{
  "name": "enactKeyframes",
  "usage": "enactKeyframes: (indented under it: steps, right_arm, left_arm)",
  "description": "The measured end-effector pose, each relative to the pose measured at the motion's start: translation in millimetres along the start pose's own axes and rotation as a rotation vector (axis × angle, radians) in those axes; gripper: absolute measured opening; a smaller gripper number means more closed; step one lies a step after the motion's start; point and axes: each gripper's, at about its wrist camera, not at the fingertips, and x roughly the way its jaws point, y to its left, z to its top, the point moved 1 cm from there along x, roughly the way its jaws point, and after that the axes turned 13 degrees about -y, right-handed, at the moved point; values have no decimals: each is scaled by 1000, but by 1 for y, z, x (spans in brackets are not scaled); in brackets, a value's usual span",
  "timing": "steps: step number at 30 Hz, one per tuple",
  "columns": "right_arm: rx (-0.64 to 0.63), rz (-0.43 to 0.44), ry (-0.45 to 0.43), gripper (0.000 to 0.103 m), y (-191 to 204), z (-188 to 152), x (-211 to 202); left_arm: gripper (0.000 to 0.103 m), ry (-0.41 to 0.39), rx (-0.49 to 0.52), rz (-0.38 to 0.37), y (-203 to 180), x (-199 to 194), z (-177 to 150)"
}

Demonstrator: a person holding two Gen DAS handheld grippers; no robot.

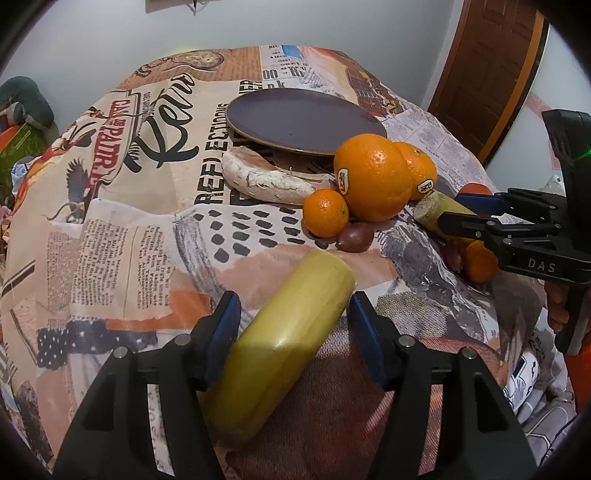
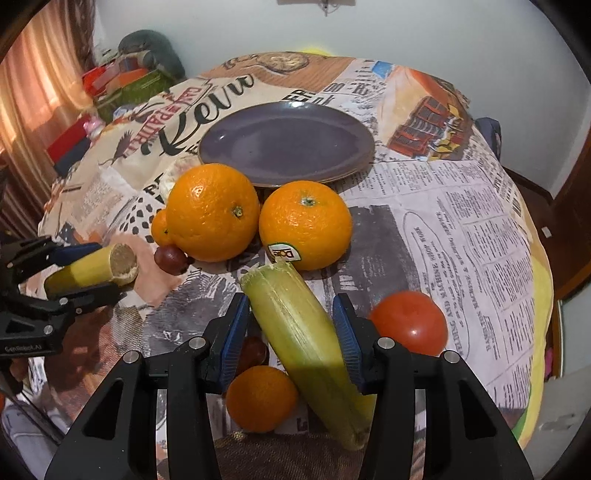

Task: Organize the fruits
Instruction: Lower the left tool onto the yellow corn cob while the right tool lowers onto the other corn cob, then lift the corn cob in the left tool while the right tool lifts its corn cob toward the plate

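No fruit sits on the round purple plate point(image 2: 288, 144) yet; each gripper, left point(image 1: 291, 314) and right point(image 2: 291, 321), grips one yellow-green cane piece.

A patterned tablecloth point(image 2: 461, 229) printed with newspaper text and bold lettering covers the table. Far left, beyond the table's edge, a heap of clutter point(image 2: 122, 85) in red, orange and green lies below a grey rounded object point(image 2: 155, 46). A pinkish curtain point(image 2: 40, 85) hangs at the far left. A brown wooden door point(image 1: 491, 70) stands at the far right against a pale wall point(image 1: 332, 22).
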Motion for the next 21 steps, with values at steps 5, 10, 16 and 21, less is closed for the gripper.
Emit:
enactKeyframes:
  steps: [5,10,16,21]
  right_arm:
    - [-30,8,23,49,3,1,10]
    - [-47,3,22,48,4,0,15]
    - [-30,-10,-2,43,3,1,10]
    - [28,-16,-48,39,-6,7,-5]
  left_arm:
    - [61,-6,2,1,1,7,2]
    - [53,-21,-8,-2,4,10,4]
    - [43,-32,9,29,3,7,8]
    - [40,-72,-19,39,10,-10,16]
